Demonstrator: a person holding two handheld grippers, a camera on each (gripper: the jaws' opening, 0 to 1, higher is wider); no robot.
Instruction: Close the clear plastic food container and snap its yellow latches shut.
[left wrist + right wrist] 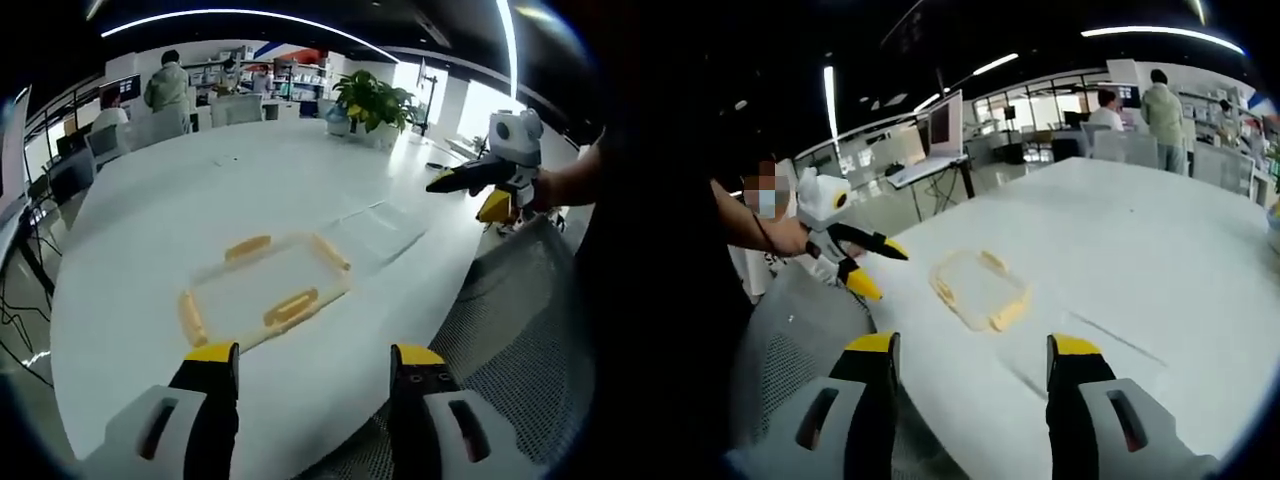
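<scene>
Plainly both claws, left (313, 365) and right (975, 355), gape empty above the unlabelled container (265, 290)

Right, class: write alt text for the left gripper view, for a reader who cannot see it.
A clear plastic food container with yellow latches lies on a white table, just beyond the open left gripper. The right gripper, held by a hand, hovers at the table's right edge, above a mesh chair.

Clear container (268, 290) on white table (180, 200) — yellow latches, left claw (313, 362) gaping, empty
</scene>
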